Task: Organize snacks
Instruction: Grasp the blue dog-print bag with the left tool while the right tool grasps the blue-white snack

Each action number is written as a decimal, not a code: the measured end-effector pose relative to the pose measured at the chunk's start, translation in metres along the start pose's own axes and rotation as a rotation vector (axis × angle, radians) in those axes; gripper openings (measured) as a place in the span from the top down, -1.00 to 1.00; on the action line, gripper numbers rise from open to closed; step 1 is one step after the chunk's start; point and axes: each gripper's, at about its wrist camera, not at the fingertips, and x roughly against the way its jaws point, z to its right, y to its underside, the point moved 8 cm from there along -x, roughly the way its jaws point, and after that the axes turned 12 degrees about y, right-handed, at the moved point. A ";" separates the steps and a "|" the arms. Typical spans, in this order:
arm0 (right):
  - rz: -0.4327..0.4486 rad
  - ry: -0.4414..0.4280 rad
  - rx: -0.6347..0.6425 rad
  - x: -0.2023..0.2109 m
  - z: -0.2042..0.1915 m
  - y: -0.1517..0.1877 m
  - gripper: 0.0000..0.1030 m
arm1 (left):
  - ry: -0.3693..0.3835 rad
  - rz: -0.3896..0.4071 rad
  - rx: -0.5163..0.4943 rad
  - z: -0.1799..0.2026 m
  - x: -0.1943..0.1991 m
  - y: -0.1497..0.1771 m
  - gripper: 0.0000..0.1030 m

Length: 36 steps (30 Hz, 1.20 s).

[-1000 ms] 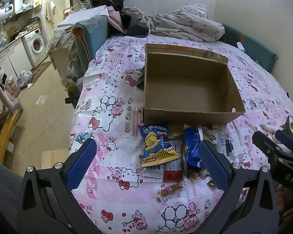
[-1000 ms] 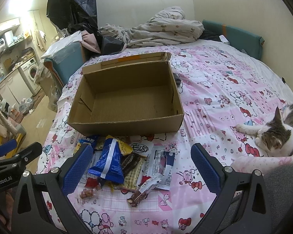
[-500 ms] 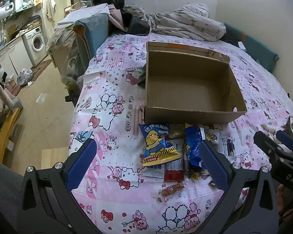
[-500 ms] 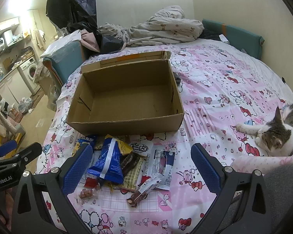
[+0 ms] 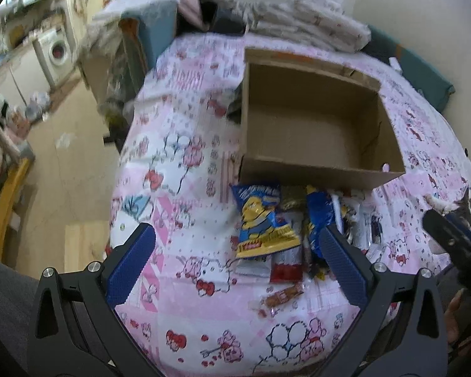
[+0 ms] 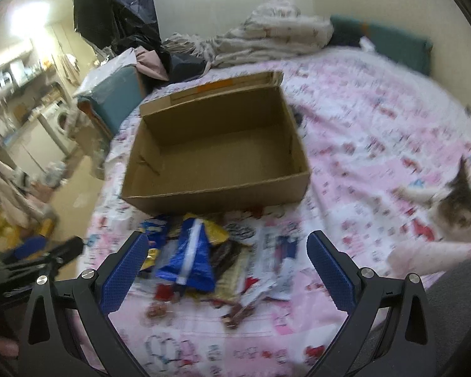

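The cardboard box [image 5: 317, 125] holds nothing; snack packets [image 5: 267, 223] lie beside it; both claws gape, unladen.

Light: I see a dim, warm indoor glow, brightest from a blown-out ceiling lamp [image 6: 22, 22] at upper left.
Blur: my right view smears the pink patterned bedsheet [image 6: 376, 132].
Edges: fisheye bending, black corner vignette.
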 end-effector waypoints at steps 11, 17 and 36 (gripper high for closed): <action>-0.156 0.008 -0.161 -0.035 0.034 0.008 -0.99 | 0.090 -0.333 0.263 -0.029 -0.103 0.003 -0.58; -0.183 0.019 -0.166 -0.042 0.040 0.011 -0.99 | 0.105 -0.390 0.253 -0.011 -0.137 0.008 -0.46; -0.542 -0.239 -0.155 -0.087 -0.017 0.023 -0.56 | 0.029 -0.375 0.135 -0.003 -0.078 0.025 0.31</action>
